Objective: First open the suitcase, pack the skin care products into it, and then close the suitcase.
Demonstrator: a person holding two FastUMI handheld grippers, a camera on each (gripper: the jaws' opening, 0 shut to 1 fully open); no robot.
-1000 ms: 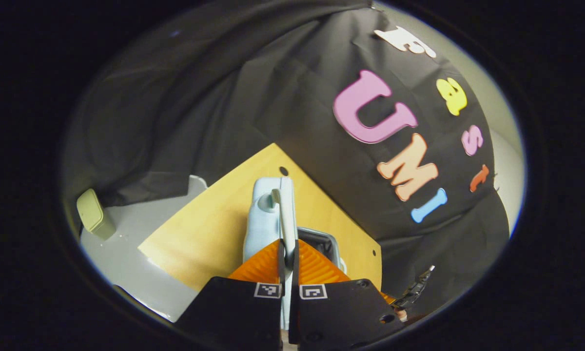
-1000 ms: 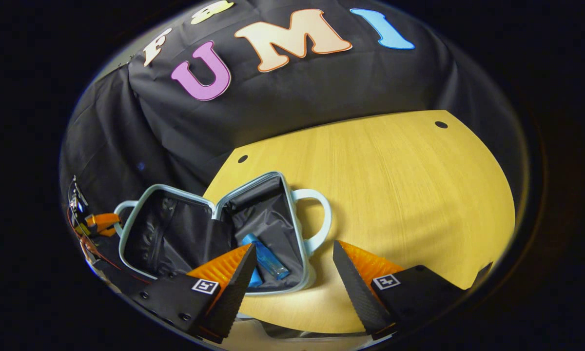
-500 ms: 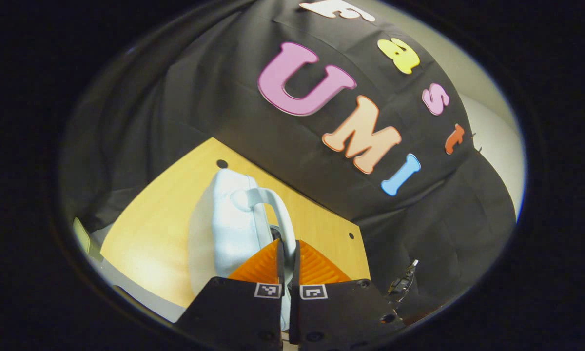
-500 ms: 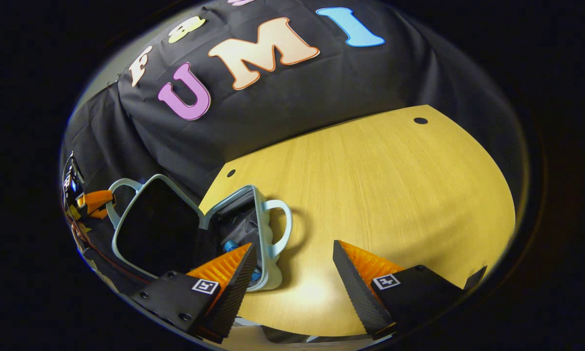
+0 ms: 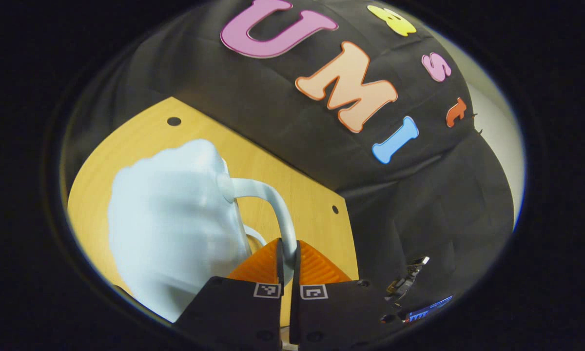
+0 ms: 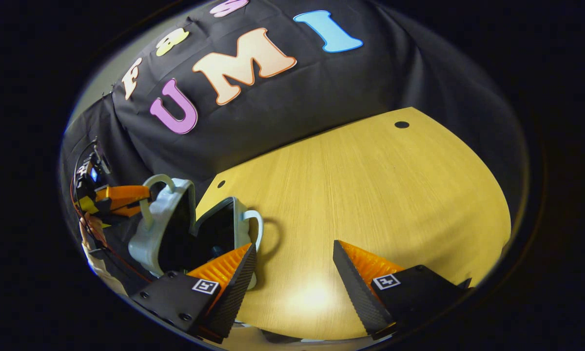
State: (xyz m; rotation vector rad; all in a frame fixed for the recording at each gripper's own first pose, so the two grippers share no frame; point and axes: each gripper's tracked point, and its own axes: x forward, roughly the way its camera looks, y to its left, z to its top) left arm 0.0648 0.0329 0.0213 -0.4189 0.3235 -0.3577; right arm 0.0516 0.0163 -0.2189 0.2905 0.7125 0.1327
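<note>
A small pale blue suitcase [image 6: 153, 231] stands on the wooden table [image 6: 370, 195], its two halves drawn into a narrow V. In the left gripper view the lid's outer shell [image 5: 170, 229] looms close. My left gripper [image 5: 287, 258] is shut on the lid's handle [image 5: 278, 214]; in the right gripper view it shows as orange fingers [image 6: 122, 195] at the far left, at that handle. The other half's handle [image 6: 256, 226] points toward the table's middle. My right gripper [image 6: 292, 265] is open and holds nothing, low over the table just right of the suitcase. The dark lining hides the contents.
The black cloth wall [image 6: 297, 97] runs close behind the table's far edge. Small round holes [image 6: 401, 125] mark the tabletop. A broad stretch of bare wood lies right of the suitcase. A hand [image 6: 90, 229] holds the left gripper at the far left.
The lid has swung up and over toward the other half, carried by my left gripper on its handle. The blue bottle inside has gone out of sight. My right gripper stayed open.
</note>
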